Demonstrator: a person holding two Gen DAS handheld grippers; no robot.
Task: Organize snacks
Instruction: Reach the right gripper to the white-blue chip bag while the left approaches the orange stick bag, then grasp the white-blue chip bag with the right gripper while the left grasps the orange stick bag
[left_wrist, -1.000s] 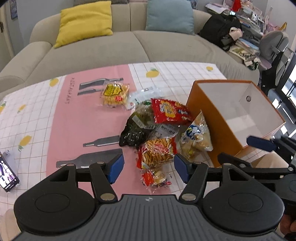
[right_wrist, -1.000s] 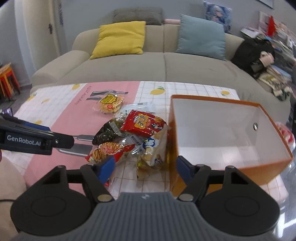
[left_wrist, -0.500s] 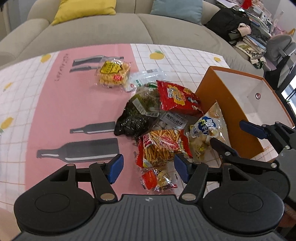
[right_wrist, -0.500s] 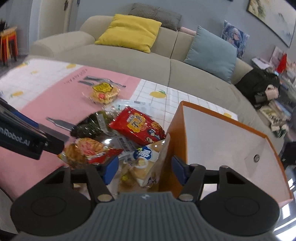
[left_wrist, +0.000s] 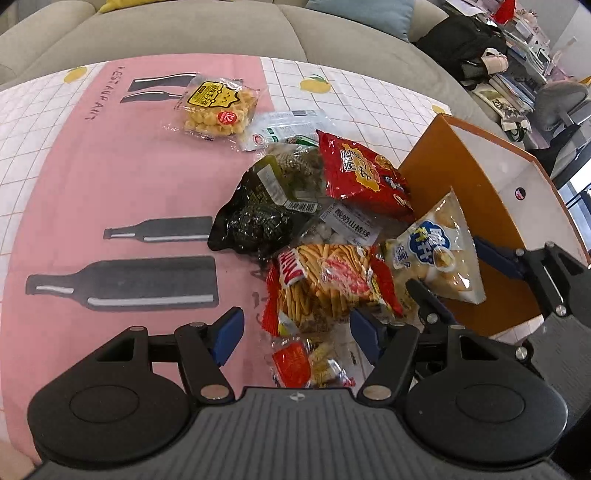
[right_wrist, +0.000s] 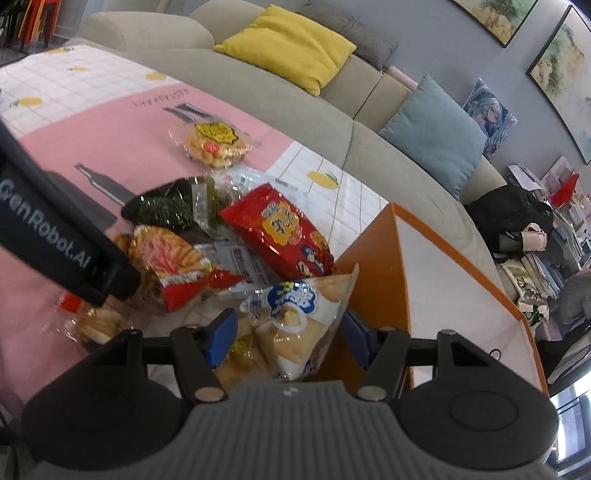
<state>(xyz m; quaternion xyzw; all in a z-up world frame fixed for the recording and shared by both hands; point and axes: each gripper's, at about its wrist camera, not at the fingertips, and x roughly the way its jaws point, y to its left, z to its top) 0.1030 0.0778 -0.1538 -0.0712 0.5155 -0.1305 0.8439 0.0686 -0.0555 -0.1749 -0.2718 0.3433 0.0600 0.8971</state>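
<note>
A heap of snack bags lies on the tablecloth beside an orange box (left_wrist: 436, 177) (right_wrist: 373, 266) with a white inside. My left gripper (left_wrist: 295, 332) hovers low over the near edge of the heap. Its jaws are opening, with a small red packet (left_wrist: 295, 363) and the lower edge of the stick-snack bag (left_wrist: 325, 284) under the gap, untouched. My right gripper (right_wrist: 288, 332) (left_wrist: 458, 277) straddles the white-and-blue puff bag (right_wrist: 295, 317) (left_wrist: 436, 254), which leans on the box wall. Its pads stand either side of the bag without squeezing it.
Further back lie a red chip bag (left_wrist: 362, 173) (right_wrist: 280, 229), a dark green bag (left_wrist: 262, 206) (right_wrist: 173, 203), a clear white packet (left_wrist: 284, 125) and a yellow biscuit packet (left_wrist: 218, 107) (right_wrist: 218, 144). A grey sofa (right_wrist: 369, 110) runs behind the table.
Both grippers have come down toward the heap. The right one has rolled, narrowed its jaws and now has the puff bag between them. The left jaws stand slightly wider.
</note>
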